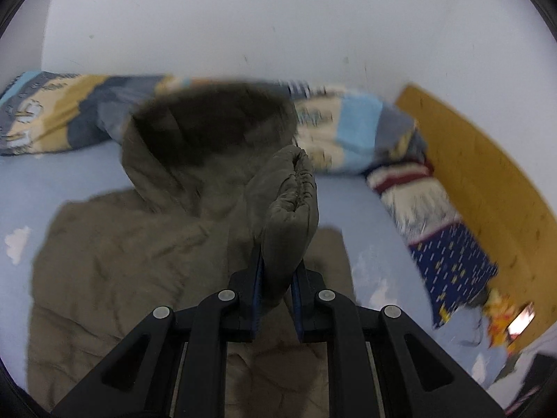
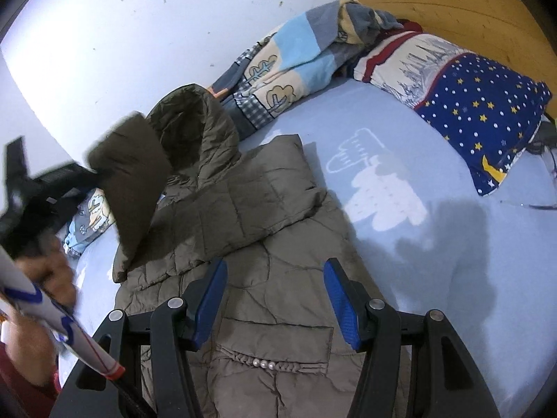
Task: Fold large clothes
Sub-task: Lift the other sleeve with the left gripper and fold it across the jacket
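Jacket (image 2: 264,244) sleeve cuff (image 1: 290,205) in left hand-held gripper (image 1: 276,268), above bedsheet (image 2: 452,244).

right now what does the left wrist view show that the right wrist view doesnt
Only the left wrist view shows the left gripper from behind, shut on the sleeve cuff.

Only the right wrist view shows the open right gripper, the pearl-trimmed pocket, the other sleeve folded across the chest, and the person's hand.

Both show the olive hooded jacket, the blue sheet, the starry pillow and the wooden headboard.
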Motion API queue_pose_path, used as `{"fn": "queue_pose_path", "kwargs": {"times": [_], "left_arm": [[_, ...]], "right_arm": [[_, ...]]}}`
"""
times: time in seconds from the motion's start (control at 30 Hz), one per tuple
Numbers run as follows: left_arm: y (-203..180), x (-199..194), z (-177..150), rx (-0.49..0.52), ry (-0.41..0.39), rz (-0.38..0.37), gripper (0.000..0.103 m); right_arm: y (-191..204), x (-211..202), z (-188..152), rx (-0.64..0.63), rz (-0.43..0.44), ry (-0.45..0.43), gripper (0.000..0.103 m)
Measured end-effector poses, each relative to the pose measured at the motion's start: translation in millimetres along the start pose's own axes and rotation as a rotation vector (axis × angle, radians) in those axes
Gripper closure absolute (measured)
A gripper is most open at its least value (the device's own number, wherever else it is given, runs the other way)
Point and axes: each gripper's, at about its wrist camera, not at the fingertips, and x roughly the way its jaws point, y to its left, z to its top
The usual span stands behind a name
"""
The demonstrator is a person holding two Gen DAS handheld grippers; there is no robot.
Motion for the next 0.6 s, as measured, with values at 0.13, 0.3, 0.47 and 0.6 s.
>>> {"fn": "queue_pose_path", "kwargs": {"times": [0.13,0.3,0.47,0.6], "left_arm": [[-15,40,-32,0.038,0.066,0.025,0.089],[-22,69,-59,0.063,0.185,0.011,0.053],[-18,39,-58,0.064,0.180,-0.077,0.041],[11,-13,-48,0.066,0.109,-0.066,0.037]], "right_arm": [[-2,2,1,0.010,-0.004,0.005,0.041],[-1,4,2,0.009,-0.010,0.000,0.041],[-2,7,5,0.018,-0.017,-0.001,0.041],[-6,11,10,0.047,-0.022,-0.014,0.041]]}}
